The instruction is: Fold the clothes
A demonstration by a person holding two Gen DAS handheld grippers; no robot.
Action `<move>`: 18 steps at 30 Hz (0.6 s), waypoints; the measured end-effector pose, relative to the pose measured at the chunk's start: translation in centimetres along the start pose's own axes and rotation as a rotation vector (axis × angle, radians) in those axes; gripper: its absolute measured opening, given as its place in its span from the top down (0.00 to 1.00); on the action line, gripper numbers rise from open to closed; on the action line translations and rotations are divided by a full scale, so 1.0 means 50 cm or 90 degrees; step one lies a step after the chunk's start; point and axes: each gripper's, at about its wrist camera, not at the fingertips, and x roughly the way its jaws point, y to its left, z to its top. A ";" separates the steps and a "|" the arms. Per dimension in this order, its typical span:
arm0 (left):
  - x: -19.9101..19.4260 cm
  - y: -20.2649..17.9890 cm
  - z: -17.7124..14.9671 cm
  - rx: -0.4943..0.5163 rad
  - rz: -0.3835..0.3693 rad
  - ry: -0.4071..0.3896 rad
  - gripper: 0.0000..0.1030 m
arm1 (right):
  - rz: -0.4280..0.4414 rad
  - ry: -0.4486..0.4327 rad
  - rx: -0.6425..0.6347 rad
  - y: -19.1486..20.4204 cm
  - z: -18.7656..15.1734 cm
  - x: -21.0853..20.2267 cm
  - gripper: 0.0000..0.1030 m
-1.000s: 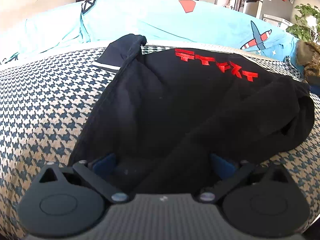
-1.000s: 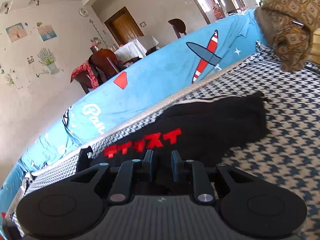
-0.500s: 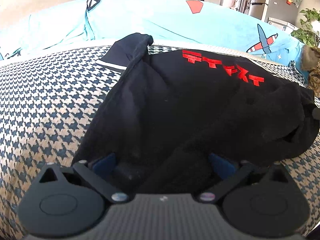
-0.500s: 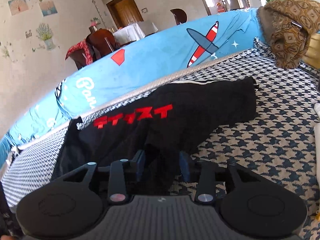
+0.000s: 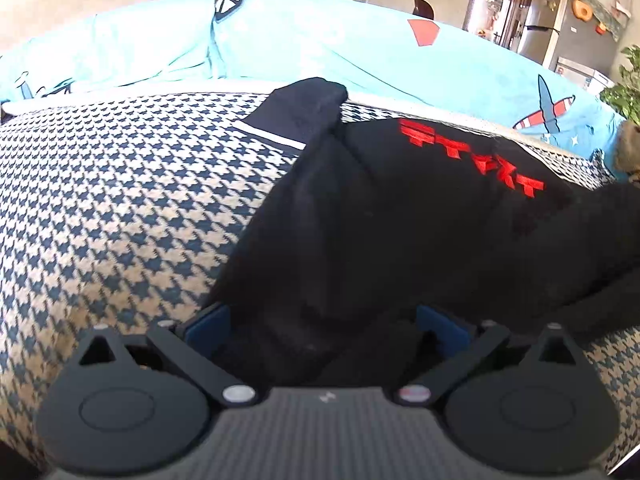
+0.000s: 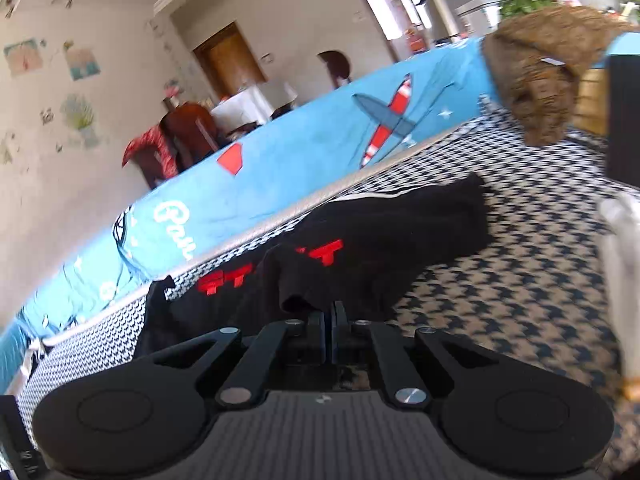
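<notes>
A houndstooth cover (image 5: 120,208) is spreading below a blue airplane-print sheet (image 6: 304,152), the black garment (image 5: 400,220) lying mid-frame, left gripper (image 5: 326,322) gaping around it, right gripper (image 6: 327,320) now pinching a lifted fold.

Daylight was bright and even; fisheye bending curved both frames' edges, and motion blur smeared the right wrist view's right side.
</notes>
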 end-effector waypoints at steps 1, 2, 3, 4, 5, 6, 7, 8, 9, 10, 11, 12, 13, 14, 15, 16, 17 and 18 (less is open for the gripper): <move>-0.004 0.001 -0.001 -0.002 -0.001 0.000 0.00 | -0.008 -0.002 0.010 -0.002 0.001 -0.017 0.94; -0.009 0.002 -0.002 -0.001 -0.001 0.000 0.00 | -0.015 -0.005 0.021 -0.005 0.003 -0.034 0.94; -0.014 0.002 -0.003 0.000 -0.001 -0.001 0.00 | -0.022 -0.008 0.031 -0.009 0.005 -0.051 0.95; -0.021 0.002 -0.005 0.003 0.001 -0.003 0.00 | -0.031 -0.017 0.035 -0.011 0.008 -0.067 0.95; -0.028 0.001 -0.007 0.009 0.001 -0.008 0.00 | -0.040 -0.026 0.040 -0.013 0.011 -0.082 0.95; -0.036 0.001 -0.008 0.014 0.002 -0.012 0.00 | -0.050 -0.034 0.044 -0.016 0.013 -0.096 0.95; -0.044 0.002 -0.010 0.018 0.002 -0.017 0.00 | -0.059 -0.037 0.043 -0.019 0.015 -0.104 0.95; -0.051 0.003 -0.012 0.021 0.002 -0.019 0.00 | -0.069 -0.041 0.042 -0.021 0.017 -0.112 0.95; -0.058 0.005 -0.014 0.024 0.002 -0.022 0.00 | -0.077 -0.043 0.042 -0.024 0.019 -0.119 0.95; -0.066 0.007 -0.016 0.026 0.002 -0.024 0.00 | -0.082 -0.040 0.044 -0.027 0.017 -0.122 0.95; -0.073 0.009 -0.018 0.029 0.002 -0.027 0.00 | -0.081 -0.037 0.046 -0.029 0.014 -0.124 0.95; -0.080 0.013 -0.019 0.028 0.004 -0.029 0.00 | -0.083 -0.033 0.046 -0.030 0.010 -0.127 0.95; -0.087 0.018 -0.021 0.026 0.005 -0.030 0.00 | -0.092 -0.031 0.044 -0.032 0.006 -0.128 0.95; -0.094 0.023 -0.022 0.025 0.006 -0.032 0.00 | -0.102 -0.031 0.039 -0.032 0.002 -0.129 0.95; -0.099 0.028 -0.023 0.023 0.009 -0.032 0.00 | -0.111 -0.029 0.037 -0.034 -0.004 -0.129 0.95; -0.103 0.034 -0.025 0.022 0.011 -0.032 0.00 | -0.122 -0.023 0.040 -0.038 -0.009 -0.129 0.95; -0.108 0.040 -0.027 0.020 0.014 -0.032 0.00 | -0.135 -0.016 0.044 -0.043 -0.014 -0.129 0.95; -0.113 0.045 -0.028 0.019 0.016 -0.032 0.00 | -0.150 -0.006 0.054 -0.050 -0.018 -0.129 0.95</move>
